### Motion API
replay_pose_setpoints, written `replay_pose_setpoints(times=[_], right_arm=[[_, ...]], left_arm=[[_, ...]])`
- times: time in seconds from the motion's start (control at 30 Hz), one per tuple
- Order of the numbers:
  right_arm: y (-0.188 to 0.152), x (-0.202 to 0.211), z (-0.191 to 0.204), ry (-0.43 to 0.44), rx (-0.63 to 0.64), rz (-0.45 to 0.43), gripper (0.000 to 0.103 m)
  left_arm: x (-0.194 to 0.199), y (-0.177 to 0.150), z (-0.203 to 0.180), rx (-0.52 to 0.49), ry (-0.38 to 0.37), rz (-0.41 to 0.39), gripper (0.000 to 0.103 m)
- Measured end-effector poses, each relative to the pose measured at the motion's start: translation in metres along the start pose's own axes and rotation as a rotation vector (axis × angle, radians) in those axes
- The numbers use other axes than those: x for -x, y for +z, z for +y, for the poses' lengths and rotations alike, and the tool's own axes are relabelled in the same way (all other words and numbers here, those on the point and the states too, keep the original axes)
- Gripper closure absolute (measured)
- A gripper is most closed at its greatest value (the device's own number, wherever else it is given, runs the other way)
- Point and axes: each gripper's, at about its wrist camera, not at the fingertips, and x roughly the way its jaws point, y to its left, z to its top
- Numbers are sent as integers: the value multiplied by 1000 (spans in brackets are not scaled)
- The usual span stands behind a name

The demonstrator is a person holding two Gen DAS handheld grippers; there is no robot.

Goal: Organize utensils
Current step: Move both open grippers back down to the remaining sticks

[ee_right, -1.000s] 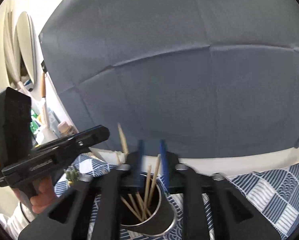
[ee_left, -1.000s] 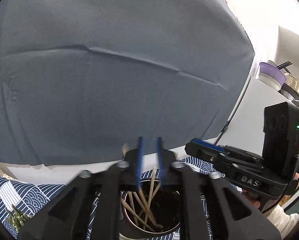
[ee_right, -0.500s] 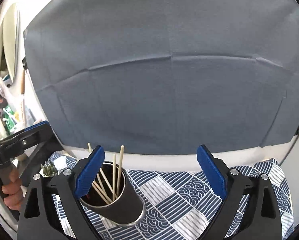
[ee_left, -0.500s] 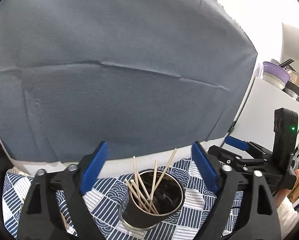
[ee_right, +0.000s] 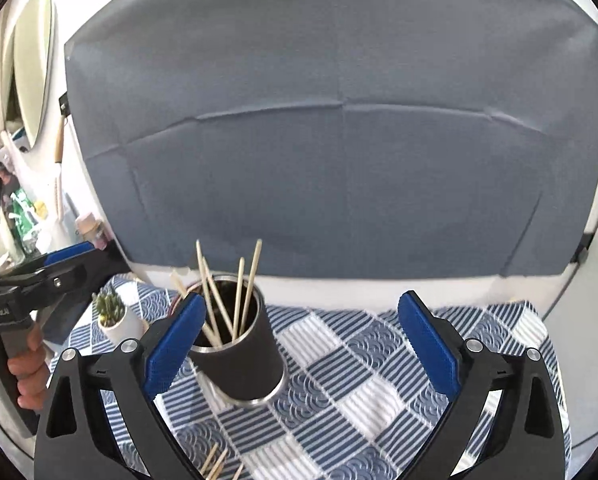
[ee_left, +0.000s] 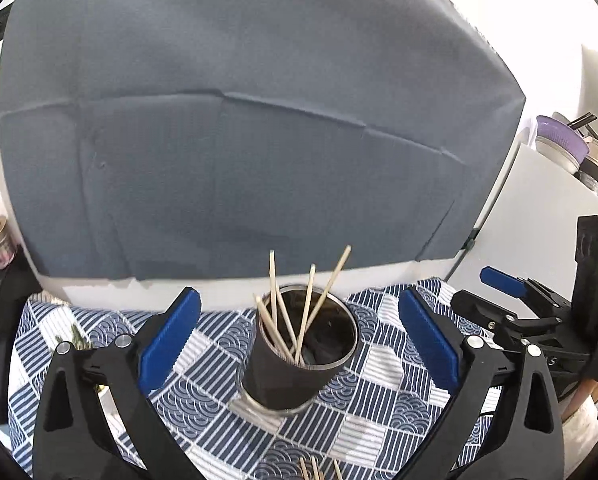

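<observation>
Showing potted plant (ee_right: 113,314) clearly | right view only; left blurred

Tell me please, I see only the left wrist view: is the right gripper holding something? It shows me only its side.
Observer: No. In the right wrist view the right gripper has its jaws opening, already wide apart, and nothing is pressed between the pads. The dark cup of wooden sticks stands just ahead, near its left pad.
Operator: Something green is blurred behind my left finger. What is it?
Observer: It is a small potted plant in a white pot. It stands on the checked cloth, to the left of the cup and apart from it.
</observation>
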Motion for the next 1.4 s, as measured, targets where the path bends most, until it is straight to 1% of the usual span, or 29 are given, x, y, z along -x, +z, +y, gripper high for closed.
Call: replay_pose_setpoints(times=[0.27, 0.37, 0.53, 0.77, 1.07, 1.23, 1.27, 1.3, 1.33, 1.4], right_arm=[[-34, 26, 8, -1, -7, 51, 10], [-47, 38, 12, -3, 7, 58, 10], [-69, 55, 20, 5, 38, 75, 9], [-101, 62, 29, 12, 82, 113, 9], [-138, 41, 28, 5, 89, 219, 9], [-155, 25, 29, -7, 101, 266, 9], [-160, 19, 30, 19, 107, 293, 9], [-166, 12, 30, 53, 114, 337, 9], [-169, 7, 31, 63, 118, 364, 9], [-181, -5, 34, 52, 136, 420, 9]], left_arm=[[20, -27, -6, 0, 46, 32, 6], [31, -40, -11, 7, 48, 47, 6], [43, -59, -19, -9, 69, 67, 6], [48, -87, -22, -7, 97, 118, 6], [29, -128, -9, -10, 140, 255, 6], [8, -147, 4, 13, 132, 345, 6], [4, -150, 6, 14, 128, 366, 6], [-3, -154, 9, 19, 108, 400, 6], [-9, -159, 11, 24, 86, 431, 6], [-19, -166, 14, 19, 65, 473, 6]])
